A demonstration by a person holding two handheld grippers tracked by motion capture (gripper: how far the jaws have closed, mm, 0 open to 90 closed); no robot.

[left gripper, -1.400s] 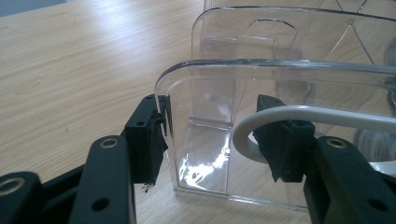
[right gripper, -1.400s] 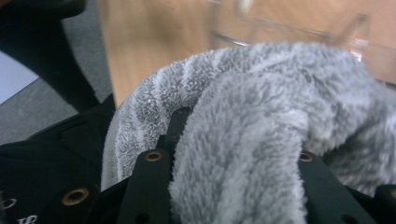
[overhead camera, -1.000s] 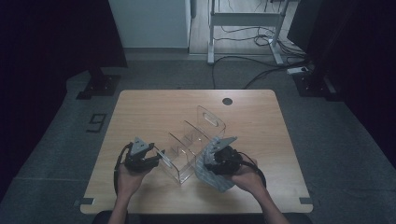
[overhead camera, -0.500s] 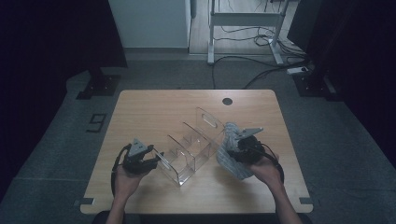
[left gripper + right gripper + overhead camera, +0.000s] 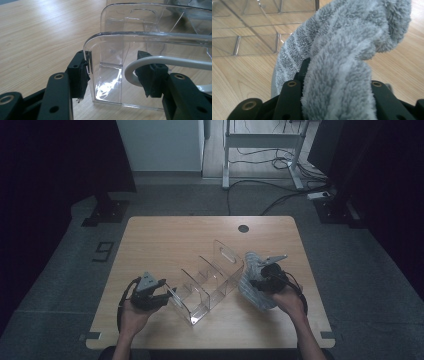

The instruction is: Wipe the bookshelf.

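Cloth, grey and fluffy (image 5: 254, 285), sits bunched between the jaws of the right gripper (image 5: 264, 281), clamped there in a thick fold that rises up past the jaws in the right gripper view (image 5: 342, 62). It now hangs just off the right end of the clear acrylic divider rack (image 5: 210, 282), down at the table (image 5: 165, 237) and close to the rack's tall end wall, whereas a second ago the same hand held the cloth against the rack's near side, farther toward the middle. So the right hand has swung out to the right and slightly down, carrying the cloth off the plastic. The rack itself has not shifted: it lies slantwise across the middle of the wooden table, its low end toward the left hand. There the left gripper (image 5: 159, 296) has its jaws about the corner of the nearest clear wall (image 5: 105, 72), one pad outside touching the curved edge, the other inside the compartment, with the gripper's own white cable looping past it; the jaws look set on the wall, holding the rack steady. My reading is that one wiping stroke along the rack is finished and the cloth is being repositioned for the end wall or another compartment. A dark round grommet (image 5: 243, 228) sits near the table's far edge.
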